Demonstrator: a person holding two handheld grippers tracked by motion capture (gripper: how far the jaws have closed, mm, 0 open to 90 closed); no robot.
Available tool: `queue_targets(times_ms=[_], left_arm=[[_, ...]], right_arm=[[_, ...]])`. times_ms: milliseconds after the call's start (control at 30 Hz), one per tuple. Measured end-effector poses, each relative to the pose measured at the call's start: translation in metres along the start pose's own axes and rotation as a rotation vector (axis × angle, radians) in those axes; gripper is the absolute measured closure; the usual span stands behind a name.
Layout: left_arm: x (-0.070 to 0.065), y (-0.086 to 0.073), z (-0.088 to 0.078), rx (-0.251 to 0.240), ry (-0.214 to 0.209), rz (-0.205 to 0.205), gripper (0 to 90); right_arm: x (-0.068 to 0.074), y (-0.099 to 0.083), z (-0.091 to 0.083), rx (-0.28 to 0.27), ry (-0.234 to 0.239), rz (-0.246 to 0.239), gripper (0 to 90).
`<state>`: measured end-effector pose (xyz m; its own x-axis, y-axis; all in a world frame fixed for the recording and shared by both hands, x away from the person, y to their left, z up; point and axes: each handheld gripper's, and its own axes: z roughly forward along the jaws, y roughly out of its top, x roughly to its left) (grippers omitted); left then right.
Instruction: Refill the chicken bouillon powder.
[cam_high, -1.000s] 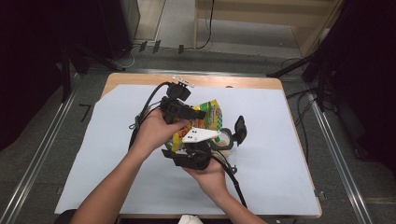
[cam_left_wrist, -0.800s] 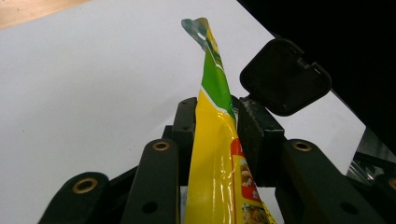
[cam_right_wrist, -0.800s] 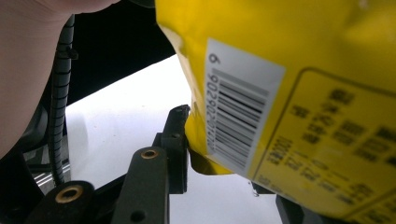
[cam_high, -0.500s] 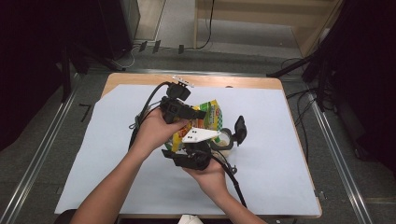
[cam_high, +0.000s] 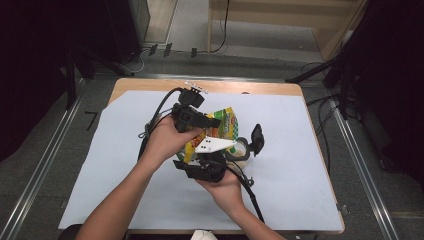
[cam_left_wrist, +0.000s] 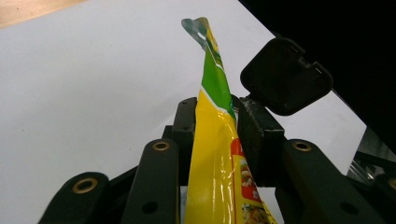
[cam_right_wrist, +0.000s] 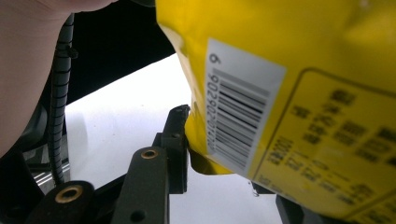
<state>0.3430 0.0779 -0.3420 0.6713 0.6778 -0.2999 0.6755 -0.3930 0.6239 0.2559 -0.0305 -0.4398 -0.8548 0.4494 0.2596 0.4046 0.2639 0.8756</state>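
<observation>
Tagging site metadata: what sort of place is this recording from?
Likely a lab data-collection station, not a home: a wooden table covered with a white sheet, metal floor rails either side, loose cables on the floor behind, dark surroundings.

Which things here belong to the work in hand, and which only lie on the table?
In the work:
- yellow snack bag
- left gripper, shut on the bag
- right gripper, also shut on the bag

Lying about:
- open jar with black flip lid
- white sheet

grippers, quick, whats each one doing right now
left gripper: closed on the yellow snack bag, edge-on between its pads.
right gripper: closed on the same bag's lower corner.
</observation>
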Motion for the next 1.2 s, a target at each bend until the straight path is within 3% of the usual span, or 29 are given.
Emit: queue_targets(times_ms=[1200], left_arm=[[0.0005,0.0006,0.0000,0.003,-0.004,-0.006,69.8]], right_arm=[[0.0024,0.0002,-0.0004,0.006,-0.017,-0.023,66.4]])
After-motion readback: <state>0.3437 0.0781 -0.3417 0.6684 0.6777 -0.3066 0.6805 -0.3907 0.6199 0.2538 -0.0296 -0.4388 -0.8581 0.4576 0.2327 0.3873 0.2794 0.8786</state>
